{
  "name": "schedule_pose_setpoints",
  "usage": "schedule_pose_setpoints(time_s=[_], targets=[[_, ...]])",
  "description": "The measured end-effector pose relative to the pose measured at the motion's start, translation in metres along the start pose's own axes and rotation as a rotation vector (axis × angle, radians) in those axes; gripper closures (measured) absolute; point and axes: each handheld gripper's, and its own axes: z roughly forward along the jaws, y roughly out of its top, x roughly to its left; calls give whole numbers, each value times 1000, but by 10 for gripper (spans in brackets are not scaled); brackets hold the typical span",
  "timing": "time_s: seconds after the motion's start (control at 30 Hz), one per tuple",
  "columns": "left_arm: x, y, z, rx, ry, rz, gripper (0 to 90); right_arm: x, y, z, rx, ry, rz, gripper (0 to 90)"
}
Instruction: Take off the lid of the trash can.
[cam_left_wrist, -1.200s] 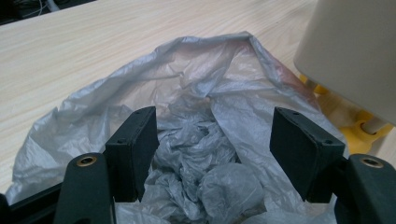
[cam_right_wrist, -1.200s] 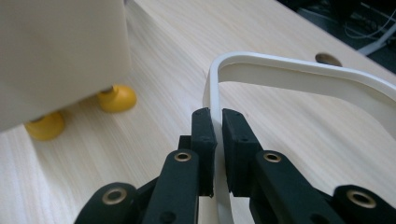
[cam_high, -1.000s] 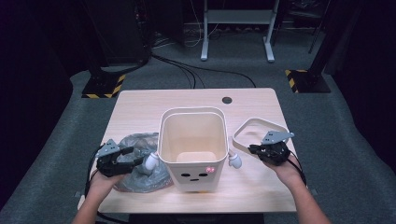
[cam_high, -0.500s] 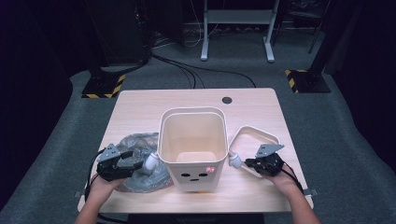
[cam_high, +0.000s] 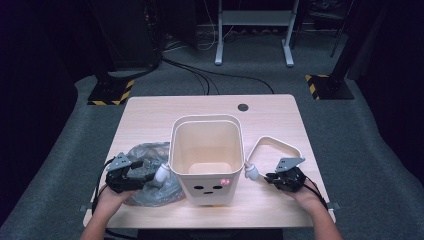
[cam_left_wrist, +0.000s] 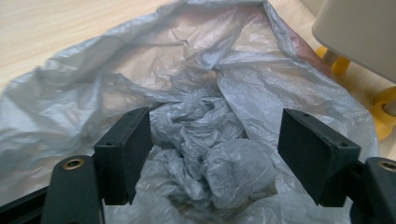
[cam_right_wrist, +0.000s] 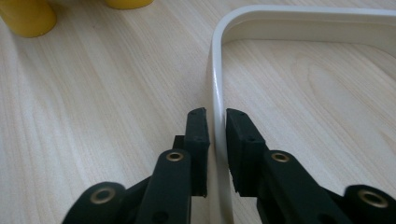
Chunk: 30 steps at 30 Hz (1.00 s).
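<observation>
L gripper (cam_high: 131, 176): lower left of high view, over grey plastic bag (cam_high: 150, 172). Jaws spread wide, just been opening further; crumpled bag (cam_left_wrist: 210, 154) sits between them, pads not pressing it.
R gripper (cam_high: 280, 178): lower right of high view, low at the table (cam_high: 150, 115). Jaws either side of white ring frame (cam_right_wrist: 217, 93), narrow gap, just been easing apart; rim between pads, can't tell if pads touch it.
Ring frame (cam_high: 272, 150): flat on table, right of bin.
Bin (cam_high: 207, 150): cream, centre frame, upright, face print on front; bag touching its left side.
</observation>
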Motion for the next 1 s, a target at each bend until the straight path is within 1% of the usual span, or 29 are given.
schedule_pose_setpoints(time_s=[0.07, 0.1, 0.13, 0.17, 0.23, 0.27, 0.33, 0.4, 0.43, 0.47, 0.53, 0.57, 0.63, 0.7, 0.77, 0.83, 0.93, 1.0], targets=[[-2, 2, 5, 18, -6, 4, 242, 1, 1, -1, -5, -8, 2, 722], [-3, 2, 8, 34, -8, 8, 236, 1, 1, -1, -13, -14, 7, 673], [-4, 3, 11, 54, -7, 16, 232, 1, 1, -2, -21, -24, 19, 616], [-4, 4, 14, 74, -5, 14, 222, 1, 2, -3, -33, -35, 33, 570], [-5, 6, 19, 121, 13, 14, 167, 0, 2, -4, -51, -36, 72, 502], [-5, 8, 20, 136, 21, 34, 164, -1, 2, -5, -58, -37, 86, 482], [-5, 12, 21, 141, 24, 61, 159, -1, 2, -6, -66, -41, 92, 452], [-4, 16, 22, 144, 14, 76, 147, 0, 2, -6, -69, -41, 95, 445], [-3, 18, 24, 157, 14, 76, 140, 0, 2, -6, -70, -41, 95, 440], [-3, 19, 26, 162, 15, 70, 110, 1, 2, -6, -71, -42, 94, 437], [-3, 19, 32, 177, 37, 60, 20, 1, 2, -6, -73, -42, 95, 430], [-3, 19, 36, 194, 50, 67, 2, 2, 3, -6, -74, -42, 94, 429], [-5, 18, 43, 227, 53, 88, 1, 2, 3, -6, -76, -43, 92, 430], [-4, 17, 49, 259, 43, 96, 1, 2, 3, -7, -78, -42, 91, 431], [-4, 16, 53, 285, 50, 107, 1, 2, 2, -7, -78, -41, 90, 432], [-2, 15, 56, 294, 46, 102, 1, 2, 2, -7, -77, -40, 92, 434], [-2, 13, 60, 310, 46, 106, 1, 3, 1, -7, -77, -39, 94, 435], [-1, 11, 62, 327, 44, 102, 1, 3, 1, -7, -77, -38, 94, 436]])
